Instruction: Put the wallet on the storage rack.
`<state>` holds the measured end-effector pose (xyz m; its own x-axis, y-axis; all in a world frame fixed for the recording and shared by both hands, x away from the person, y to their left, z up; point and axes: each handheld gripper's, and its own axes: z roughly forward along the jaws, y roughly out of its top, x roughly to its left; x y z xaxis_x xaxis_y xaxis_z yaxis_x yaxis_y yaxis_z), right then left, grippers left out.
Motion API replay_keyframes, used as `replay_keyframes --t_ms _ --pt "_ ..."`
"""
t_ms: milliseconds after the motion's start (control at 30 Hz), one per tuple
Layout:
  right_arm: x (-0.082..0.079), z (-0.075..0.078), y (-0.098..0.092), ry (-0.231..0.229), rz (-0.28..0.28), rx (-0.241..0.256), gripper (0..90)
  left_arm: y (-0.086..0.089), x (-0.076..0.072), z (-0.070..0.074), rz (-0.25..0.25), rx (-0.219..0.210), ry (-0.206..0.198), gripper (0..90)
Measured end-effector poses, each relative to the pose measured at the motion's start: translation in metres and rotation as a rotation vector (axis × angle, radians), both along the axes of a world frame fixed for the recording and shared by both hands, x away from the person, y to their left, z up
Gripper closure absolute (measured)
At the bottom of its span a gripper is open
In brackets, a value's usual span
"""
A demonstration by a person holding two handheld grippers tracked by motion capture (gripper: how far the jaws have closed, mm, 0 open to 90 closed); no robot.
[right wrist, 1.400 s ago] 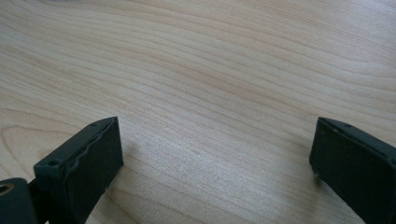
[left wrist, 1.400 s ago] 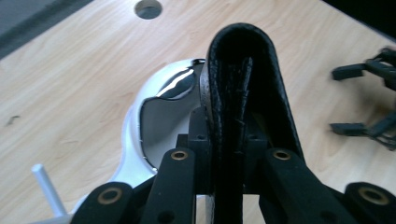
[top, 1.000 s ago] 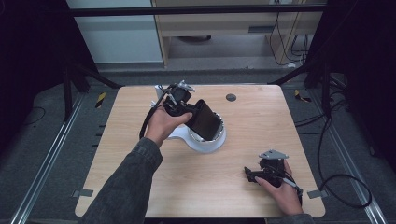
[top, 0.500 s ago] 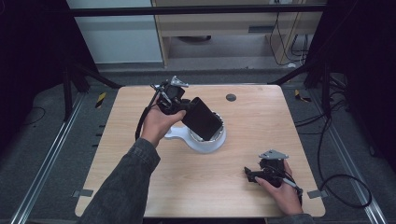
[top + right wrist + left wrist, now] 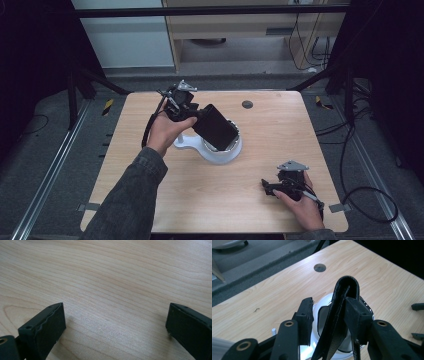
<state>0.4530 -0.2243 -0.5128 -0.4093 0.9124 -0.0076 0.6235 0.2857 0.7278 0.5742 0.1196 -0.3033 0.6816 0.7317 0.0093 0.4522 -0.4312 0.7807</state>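
Note:
A black folded wallet (image 5: 216,127) leans at a slant with its lower end inside a white round dish (image 5: 220,156) that has a chrome rim and a handle. My left gripper (image 5: 192,111) sits at the wallet's upper end, at the table's middle left. In the left gripper view the wallet (image 5: 342,305) stands between the jaws, against the right-hand jaw, with a gap to the other; the jaws look open. The dish (image 5: 320,308) lies right below. My right gripper (image 5: 266,187) rests open on the table near the front right, and bare wood shows between its fingers (image 5: 115,322).
The wooden table (image 5: 150,200) has a grey round plug (image 5: 247,104) near its far edge, also seen as the plug (image 5: 320,267) beyond the wallet. Black frame posts and cables stand around the table. The right gripper's jaw tips (image 5: 418,307) show far off.
The left hand and gripper have drawn back to the left and away from me, while the wallet's lower end has stayed in the dish. The right gripper has not moved.

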Motion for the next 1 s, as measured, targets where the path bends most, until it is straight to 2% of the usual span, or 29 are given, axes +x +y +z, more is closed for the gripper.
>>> replay_keyframes --t_ms 300,733,867,1000 --pt "0.000 0.000 0.000 0.002 -0.002 0.002 2.9 0.003 -0.004 0.006 -0.003 -0.018 -0.024 56.4" --pt "0.000 0.000 0.000 0.001 0.000 0.003 2.9 0.003 -0.006 0.008 -0.017 -0.013 -0.033 57.7" --pt "0.000 0.000 0.000 0.001 0.002 0.003 2.9 0.002 -0.011 0.010 -0.027 -0.019 -0.038 56.5" --pt "0.000 0.000 0.001 0.001 0.001 0.003 2.8 0.003 -0.017 0.013 -0.043 -0.002 -0.039 52.5"
